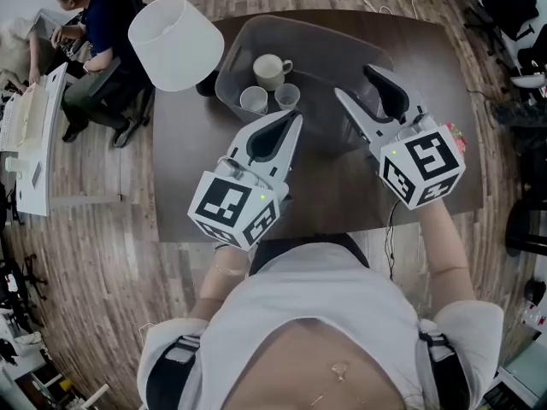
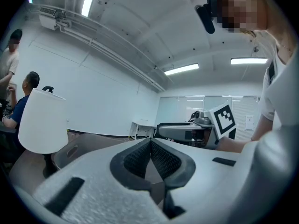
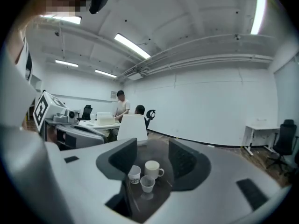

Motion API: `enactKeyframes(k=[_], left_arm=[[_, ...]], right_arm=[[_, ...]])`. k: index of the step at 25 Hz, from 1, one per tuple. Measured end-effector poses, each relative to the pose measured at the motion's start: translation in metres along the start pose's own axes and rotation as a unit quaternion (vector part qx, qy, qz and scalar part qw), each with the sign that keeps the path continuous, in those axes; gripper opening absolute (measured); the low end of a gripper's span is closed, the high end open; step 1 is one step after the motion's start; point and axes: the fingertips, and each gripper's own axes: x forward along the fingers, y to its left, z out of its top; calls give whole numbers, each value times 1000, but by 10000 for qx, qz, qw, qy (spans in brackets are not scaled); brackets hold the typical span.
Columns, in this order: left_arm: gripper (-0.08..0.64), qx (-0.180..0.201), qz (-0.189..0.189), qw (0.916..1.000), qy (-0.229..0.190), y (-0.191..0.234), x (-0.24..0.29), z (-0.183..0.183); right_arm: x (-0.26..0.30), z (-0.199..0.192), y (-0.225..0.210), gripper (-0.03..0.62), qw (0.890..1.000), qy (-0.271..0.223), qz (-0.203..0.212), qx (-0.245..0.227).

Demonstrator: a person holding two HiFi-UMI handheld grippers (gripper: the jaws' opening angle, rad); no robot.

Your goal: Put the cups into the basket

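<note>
The right claw (image 1: pixel 355 81) is released, jaws apart and empty. The left claw (image 1: pixel 295 118) is clenched, holding nothing. Both hover over the bench (image 1: pixel 333 186). Just beyond them, a mug (image 1: pixel 271 69), a paper cup (image 1: pixel 254 99) and a small cup (image 1: pixel 287 96) stand inside the clear basket (image 1: pixel 333 54).

Three cups (image 1: pixel 270 72) in basket (image 1: pixel 335 44) on table (image 1: pixel 342 188), lamp (image 1: pixel 177 41) seemingly just left.

A: What kind of place here?

B: An office, most likely.

A: Judged from what?

B: From a white desk (image 1: pixel 43 169) with two people (image 3: pixel 122 105) at it, a black swivel chair (image 3: pixel 285 141) by a small side table (image 3: pixel 259 126), long ceiling lamps (image 3: pixel 132 45), plain white walls (image 3: pixel 210 101), and a wood-pattern floor (image 1: pixel 111 263).
</note>
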Motion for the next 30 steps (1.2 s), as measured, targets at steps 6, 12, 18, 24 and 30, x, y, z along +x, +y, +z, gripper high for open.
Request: enactKeyframes(k=[6, 12, 18, 24, 30], left_arm=[[11, 10, -212, 9998, -22, -23, 11, -15], [11, -32, -328, 9995, -18, -44, 15, -35], [11, 22, -132, 9999, 102, -48, 5, -71], [11, -185, 86, 9993, 322, -46, -15, -113], [11, 70, 59, 9996, 266, -52, -16, -110]], right_arm=[[-47, -39, 5, 34, 9922, -108, -1030, 696], [-83, -77, 20, 12, 9806, -191, -1408, 1350], [-96, -118, 49, 12, 9713, -142, -1942, 1366], [-87, -131, 90, 12, 9808, -60, -1494, 1251], [-89, -128, 92, 12, 9826, -117, -1458, 1146]])
